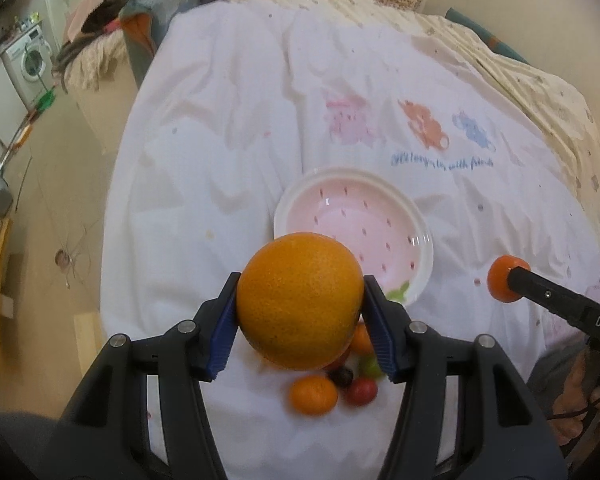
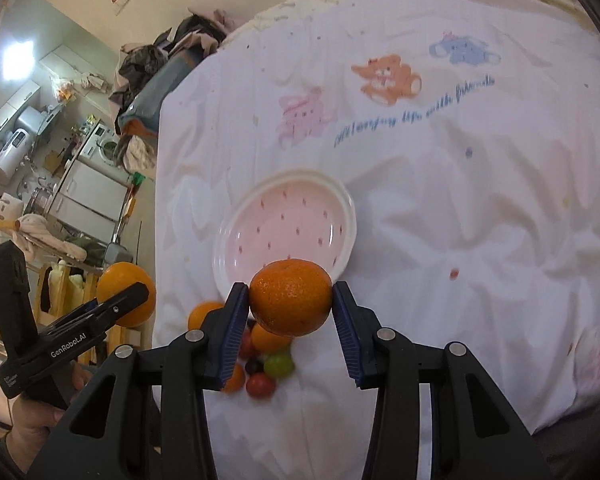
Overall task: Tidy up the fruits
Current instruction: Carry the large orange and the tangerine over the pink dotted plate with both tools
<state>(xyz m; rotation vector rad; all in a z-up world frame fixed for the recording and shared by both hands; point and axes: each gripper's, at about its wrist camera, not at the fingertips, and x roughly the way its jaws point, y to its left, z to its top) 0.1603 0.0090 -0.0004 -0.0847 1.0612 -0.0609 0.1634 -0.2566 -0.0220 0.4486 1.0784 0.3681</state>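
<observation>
White printed bedsheet (image 1: 228,128) under both tools. Left gripper (image 1: 300,304) clamps large orange (image 1: 300,300); right gripper (image 2: 291,300) clamps tangerine (image 2: 291,297). Empty pink plate (image 1: 380,196) at 12 o'clock. Lower each low over plate centre; release gently, one at a time, preventing rolling.

Black tool (image 1: 300,320) arms, ribbed blue pads (image 1: 225,330), silver screws

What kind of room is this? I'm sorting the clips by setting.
Most likely a small home, a bedroom open to a utility corner. The work surface is a bed under a white quilt printed with cartoon bears, clothes lie in a heap at its far end, and a white front-loading washing machine stands beyond.
</observation>
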